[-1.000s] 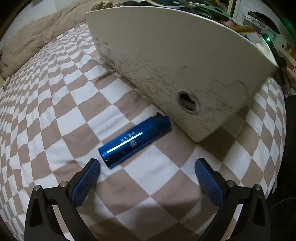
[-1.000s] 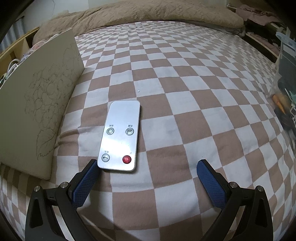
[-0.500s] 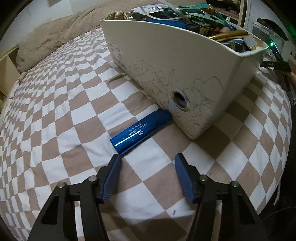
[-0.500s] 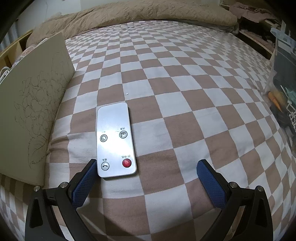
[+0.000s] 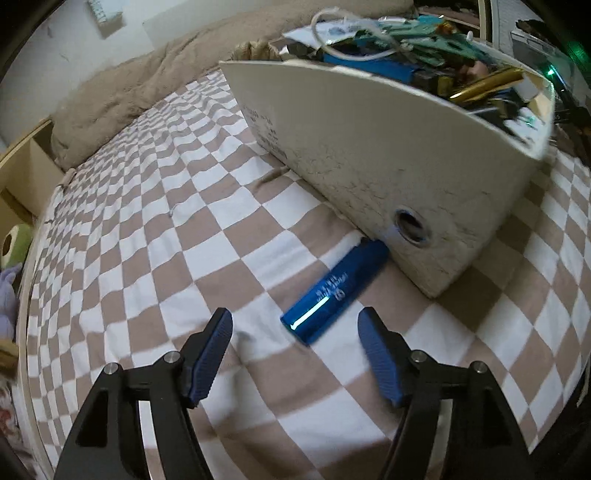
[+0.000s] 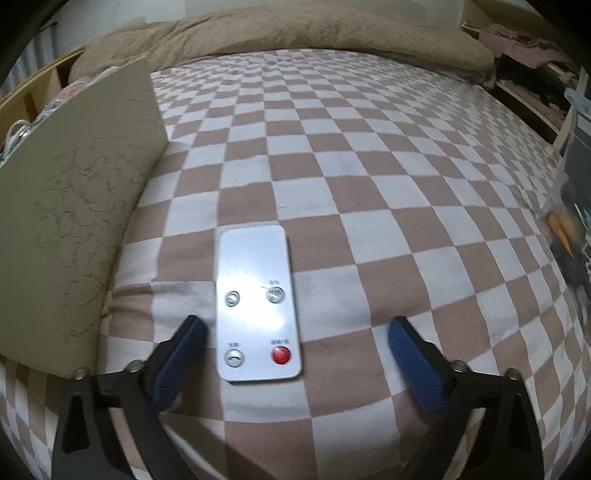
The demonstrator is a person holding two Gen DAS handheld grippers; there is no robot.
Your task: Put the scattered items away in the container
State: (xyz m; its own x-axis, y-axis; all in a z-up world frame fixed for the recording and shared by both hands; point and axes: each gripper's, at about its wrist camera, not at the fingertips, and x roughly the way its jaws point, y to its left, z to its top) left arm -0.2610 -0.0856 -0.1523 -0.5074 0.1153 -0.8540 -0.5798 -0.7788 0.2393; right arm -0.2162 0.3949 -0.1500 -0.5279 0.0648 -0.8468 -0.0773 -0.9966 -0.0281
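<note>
A shiny blue lighter (image 5: pixel 334 293) lies on the checkered bedspread against the foot of the white container (image 5: pixel 388 147), which is packed with several items. My left gripper (image 5: pixel 295 350) hovers just short of the lighter's near end; its jaws are opening and nothing is between them. In the right wrist view a silver remote (image 6: pixel 256 302) with a red button lies flat on the bedspread. My right gripper (image 6: pixel 293 360) straddles its near end, jaws closing, and the blue pads stand clear of the remote's sides. The container's side wall (image 6: pixel 74 206) stands to the left.
A beige quilt (image 6: pixel 295 33) is bunched at the head of the bed. Wooden shelving (image 5: pixel 26 173) and soft toys (image 5: pixel 11 251) sit past the bed's left edge. A clear bag of items (image 6: pixel 569 236) lies at the bed's right side.
The left jaws narrowed, then widened again, and the view swung so the lighter now sits between the fingertips' line. The right gripper moved over the remote's near end and its jaws have narrowed.
</note>
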